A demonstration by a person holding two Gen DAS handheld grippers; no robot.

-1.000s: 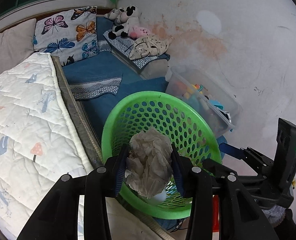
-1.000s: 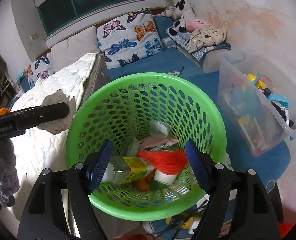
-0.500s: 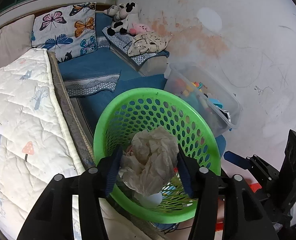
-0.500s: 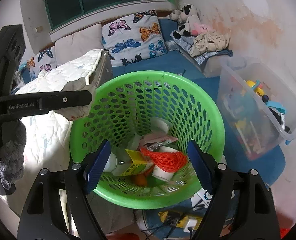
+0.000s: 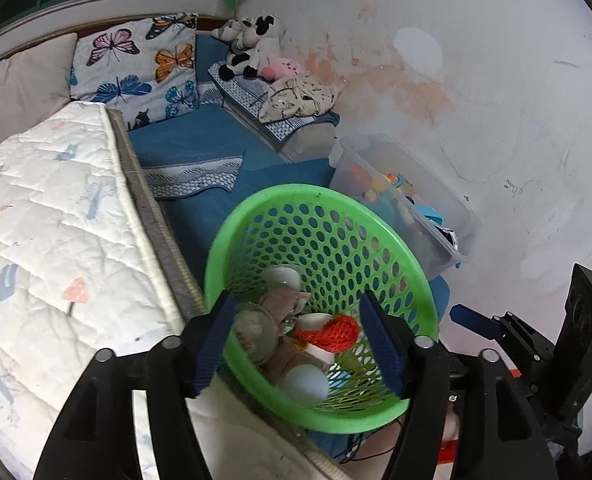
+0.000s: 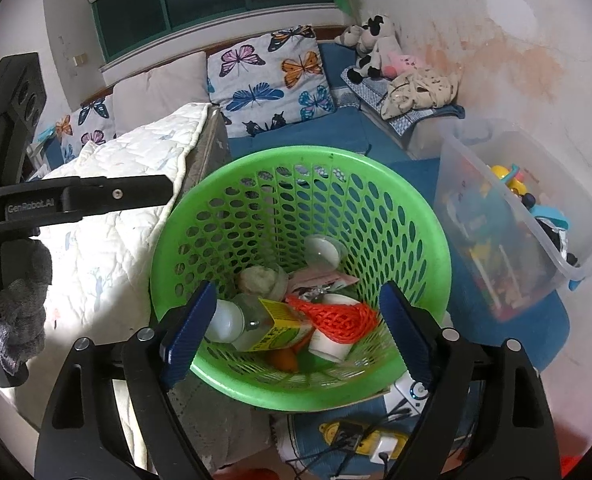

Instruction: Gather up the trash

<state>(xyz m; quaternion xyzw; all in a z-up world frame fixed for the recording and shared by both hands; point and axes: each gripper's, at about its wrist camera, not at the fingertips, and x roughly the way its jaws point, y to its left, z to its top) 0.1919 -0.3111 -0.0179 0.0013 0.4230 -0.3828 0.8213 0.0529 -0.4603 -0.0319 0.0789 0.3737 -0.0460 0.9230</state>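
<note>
The left gripper (image 5: 296,340) now stands with jaws apart and empty over the green basket (image 5: 376,232); the crumpled paper wad (image 5: 255,330) it pinched a second ago lies inside, seemingly against the basket's near wall beside the orange net (image 5: 336,330). The right gripper (image 6: 296,330) hangs spread and empty above the same basket.

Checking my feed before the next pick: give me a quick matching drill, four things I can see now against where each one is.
Things:
1. crumpled tissue
2. orange net
3. toy bin
4. left gripper

Places or states:
A. beside the green basket, by the wall
B. open, over the basket
C. in the basket, draped over a white cup
D. in the basket, beyond the bottle

Pairs: 1-D, 2-C, 3-A, 4-B
</note>
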